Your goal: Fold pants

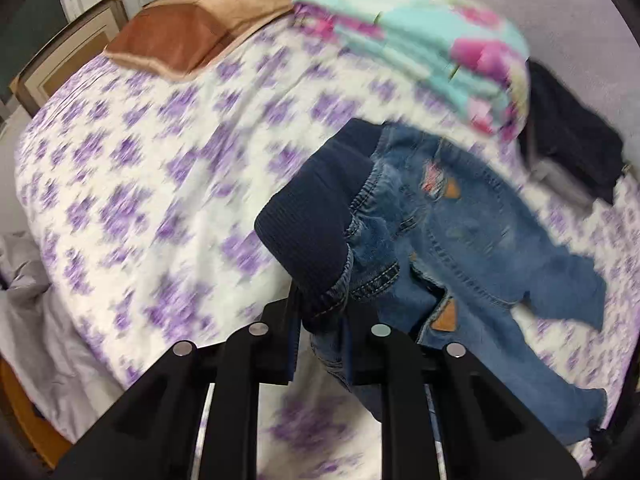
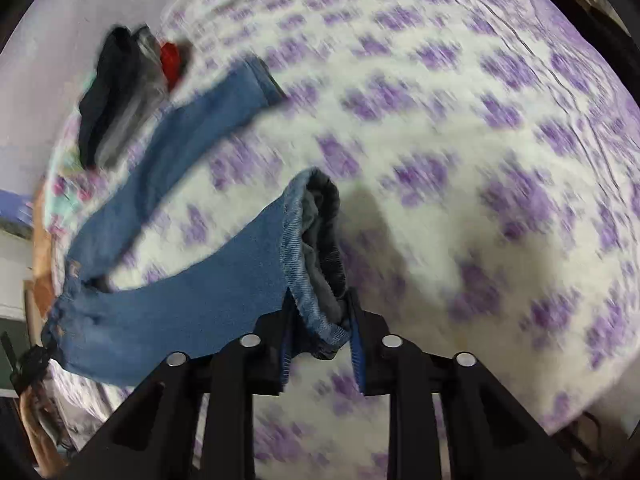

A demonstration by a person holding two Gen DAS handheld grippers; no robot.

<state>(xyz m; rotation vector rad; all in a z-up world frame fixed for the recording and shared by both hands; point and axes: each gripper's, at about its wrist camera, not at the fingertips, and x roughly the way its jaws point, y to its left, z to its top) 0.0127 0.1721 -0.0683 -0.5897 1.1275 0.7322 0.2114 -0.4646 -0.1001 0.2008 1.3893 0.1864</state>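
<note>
Small blue jeans (image 1: 472,232) with a dark navy ribbed waistband (image 1: 316,216) hang above the bed. My left gripper (image 1: 320,320) is shut on the waistband and holds it up. In the right wrist view my right gripper (image 2: 320,320) is shut on the hem of one leg (image 2: 316,264), whose grey lining shows. The other leg (image 2: 200,120) stretches free toward the far left. The jeans (image 2: 168,300) span between the two grippers. Both views are blurred by motion.
A bed with a white and purple patterned cover (image 1: 140,184) lies below. A folded turquoise and pink blanket (image 1: 432,48), a brown pillow (image 1: 184,32) and a pile of dark clothes (image 1: 572,140) lie near the wall. The dark clothes pile (image 2: 116,96) also shows in the right wrist view.
</note>
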